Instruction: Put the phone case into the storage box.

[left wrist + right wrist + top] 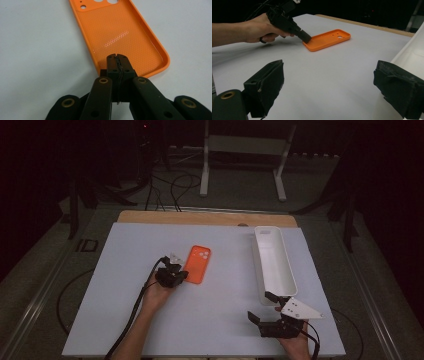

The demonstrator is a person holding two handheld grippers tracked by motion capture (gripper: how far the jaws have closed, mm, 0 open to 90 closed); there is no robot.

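Orange phone case [120, 35] edge pinched by left gripper [117, 58].

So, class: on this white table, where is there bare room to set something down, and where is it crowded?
Free: the wide stretch between the orange silicone phone case and the long white plastic tray, and the table's left side. Crowded: at the case's near end, where the shut left gripper pinches its rim, and around the open right gripper beside the tray.
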